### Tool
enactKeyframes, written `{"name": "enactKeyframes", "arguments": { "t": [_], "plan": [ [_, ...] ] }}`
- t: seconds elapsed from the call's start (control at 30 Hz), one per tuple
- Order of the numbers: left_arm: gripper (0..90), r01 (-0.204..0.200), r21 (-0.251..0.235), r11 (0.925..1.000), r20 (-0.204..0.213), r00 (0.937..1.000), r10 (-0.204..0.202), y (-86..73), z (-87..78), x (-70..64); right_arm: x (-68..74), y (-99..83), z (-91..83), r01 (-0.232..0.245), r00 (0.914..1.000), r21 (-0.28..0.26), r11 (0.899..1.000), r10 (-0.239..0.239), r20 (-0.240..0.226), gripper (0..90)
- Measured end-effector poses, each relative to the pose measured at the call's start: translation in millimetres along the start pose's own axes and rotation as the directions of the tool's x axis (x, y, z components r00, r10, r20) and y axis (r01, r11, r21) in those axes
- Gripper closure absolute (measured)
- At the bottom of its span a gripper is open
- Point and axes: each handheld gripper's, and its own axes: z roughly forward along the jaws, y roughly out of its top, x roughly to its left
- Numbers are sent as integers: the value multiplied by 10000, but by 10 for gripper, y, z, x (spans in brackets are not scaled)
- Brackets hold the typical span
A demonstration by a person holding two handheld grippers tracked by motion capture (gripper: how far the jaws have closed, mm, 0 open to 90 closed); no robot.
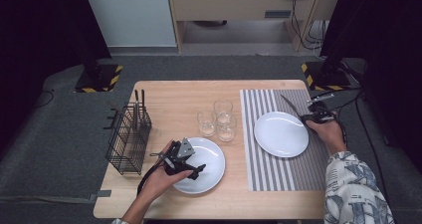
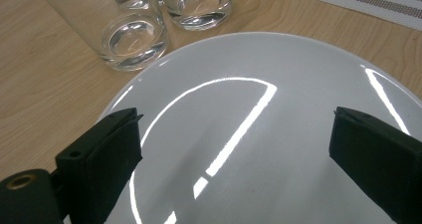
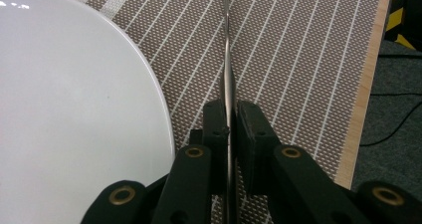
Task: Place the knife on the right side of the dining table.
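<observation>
Knife (image 3: 227, 69): thin metal blade, seen edge-on in the right gripper view, pinched between the closed jaws of the right gripper (image 3: 228, 115). From above, the knife (image 1: 290, 105) points away from the person, held over the striped mat (image 1: 278, 171) just right of the far plate (image 1: 281, 134).

Step in hand, by my reading: laying the knife on the mat beside that plate. To do it well: keep the blade parallel to the plate's edge, lower it flat onto the mat, clear of the rim, and only then let the jaws part.

Left gripper (image 2: 234, 139): jaws spread wide, holding nothing, poised over the near plate (image 2: 278, 84). From above, the left gripper (image 1: 180, 157) sits at that plate's (image 1: 211, 169) left edge.

Glasses (image 1: 219, 118): three, clear, clustered between the two plates, just beyond the near one.

Basket (image 1: 128, 137): black wire, at the table's left edge, with a couple of utensils (image 1: 138, 106) standing in it.

Table (image 1: 169, 97): light wood, the mat covering its right part.

Room: grey carpet (image 1: 45, 134), dark curtains at both sides, two stand bases with yellow-black tape (image 1: 99, 78), a pale wooden desk (image 1: 239, 5) and cables (image 1: 308, 32) at the back.
</observation>
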Motion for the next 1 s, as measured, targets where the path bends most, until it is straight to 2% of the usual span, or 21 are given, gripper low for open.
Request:
{"name": "enactKeyframes", "arguments": {
  "t": [0.37, 0.53, 0.77, 1.0],
  "plan": [
    [55, -38, 78, 10000, 40, 10000, 38, -9, 14, -7, -81, -45, -9, -569, 9984, -247, 9981, 568, -62, 794],
    [55, -45, 62, 10000, 35, 10000, 44, -6, 8, -9, -73, -47, -7, -570, 9984, -265, 9980, 570, -33, 789],
    [55, -30, 102, 9999, 32, 10000, 30, -13, 15, 0, -75, -72, -9, -488, 9988, -419, 9979, 491, 38, 716],
    [56, -51, 58, 10000, 60, 10000, 51, -4, 10, -10, -88, -77, -13, -474, 9986, -533, 9974, 486, 213, 683]
  ]
}}
